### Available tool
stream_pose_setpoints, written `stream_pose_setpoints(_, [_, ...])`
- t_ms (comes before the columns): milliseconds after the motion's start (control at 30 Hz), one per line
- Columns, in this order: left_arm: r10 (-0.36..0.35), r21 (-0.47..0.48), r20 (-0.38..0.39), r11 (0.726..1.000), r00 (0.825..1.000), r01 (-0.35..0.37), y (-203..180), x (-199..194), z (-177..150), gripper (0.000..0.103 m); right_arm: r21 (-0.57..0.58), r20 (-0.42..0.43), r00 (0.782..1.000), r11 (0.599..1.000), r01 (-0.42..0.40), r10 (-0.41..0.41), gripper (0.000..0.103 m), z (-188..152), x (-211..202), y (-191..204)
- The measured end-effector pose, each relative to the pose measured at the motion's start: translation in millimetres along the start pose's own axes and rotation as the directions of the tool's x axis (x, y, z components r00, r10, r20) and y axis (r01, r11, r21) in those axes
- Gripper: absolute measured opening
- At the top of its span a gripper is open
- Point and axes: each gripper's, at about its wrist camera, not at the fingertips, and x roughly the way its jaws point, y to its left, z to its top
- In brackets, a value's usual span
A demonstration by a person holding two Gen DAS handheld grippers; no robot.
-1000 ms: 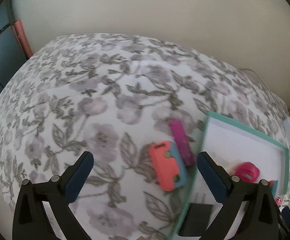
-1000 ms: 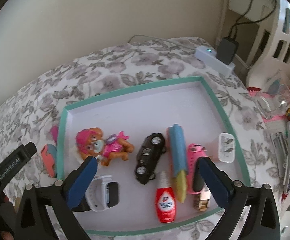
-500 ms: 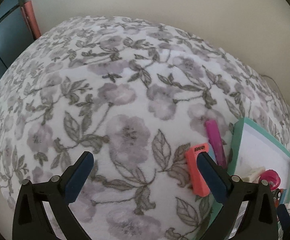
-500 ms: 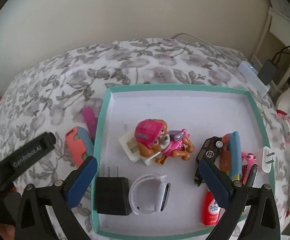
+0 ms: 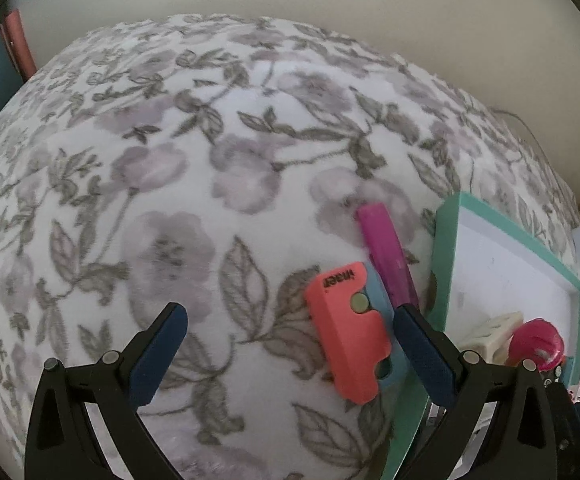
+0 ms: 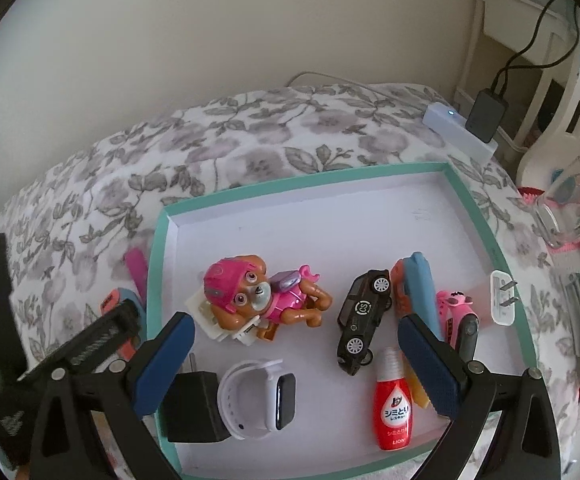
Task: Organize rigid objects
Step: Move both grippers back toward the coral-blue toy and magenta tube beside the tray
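both grippers hang with jaws spread wide, gripping nothing. the left gripper (image 5: 290,328) hovers over the floral blanket (image 5: 170,184), just outside the teal tray (image 6: 162,240); beside that tray's left wall lie a coral-and-blue block (image 5: 345,332) and a purple bar (image 5: 385,256). the right gripper (image 6: 295,350) sits above the tray, where a pink pup toy (image 6: 258,292), black car (image 6: 363,312) and white watch (image 6: 258,396) rest inside.

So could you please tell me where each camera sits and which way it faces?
Left wrist: on the left gripper, above the bedspread, facing the orange tool beside the tray; its own fingers show.
Right wrist: on the right gripper, looking down into the tray; its fingers and the left gripper show.
Shared: tray, orange tool.
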Motion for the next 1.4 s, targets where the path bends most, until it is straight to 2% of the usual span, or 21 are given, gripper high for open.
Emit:
stream_pose_setpoints(300, [0.006, 0.022, -0.021, 1.000, 1.000, -0.005, -5, 8, -2, 0.103, -0.011, -0.011, 1.000, 1.000, -0.004, 0.003, 0.103, -2, 2, 3])
stream_pose_setpoints(567, [0.101, 0.068, -0.014, 0.993, 0.995, -0.100, 2, 2, -2, 0.103, -0.011, -0.022, 1.000, 1.000, -0.009, 0.009, 0.103, -2, 5, 3])
stream_pose_setpoints(667, [0.174, 0.081, -0.014, 0.982, 0.985, -0.173, 9, 2, -2, 0.103, -0.013, -0.025, 1.000, 1.000, -0.010, 0.010, 0.103, -3, 5, 4])
stream_pose_setpoints(733, [0.194, 0.071, -0.020, 0.979, 0.981, -0.192, 17, 2, -1, 0.103, -0.016, -0.026, 1.000, 1.000, -0.009, 0.009, 0.103, -3, 5, 6])
stream_pose_setpoints(967, [0.194, -0.023, -0.016, 0.981, 0.981, -0.195, 52, -4, 6, 0.103, -0.032, -0.031, 0.999, 0.999, -0.010, 0.009, 0.103, -5, 7, 11])
stream_pose_setpoints(1267, [0.115, 0.014, -0.032, 0.993, 0.993, -0.114, 42, 4, 8, 0.103, -0.054, -0.044, 0.999, 0.999, -0.001, -0.002, 0.103, -7, 11, 15])
stream_pose_setpoints(1367, [0.113, 0.013, -0.031, 0.994, 0.993, -0.112, 41, 2, 9, 0.098, -0.065, -0.046, 0.999, 0.998, -0.002, -0.001, 0.103, -9, 12, 19])
stream_pose_setpoints(1400, [0.111, 0.011, -0.033, 0.994, 0.993, -0.111, 41, 3, 10, 0.091, -0.072, -0.047, 0.999, 0.997, -0.009, 0.005, 0.103, -9, 13, 21])
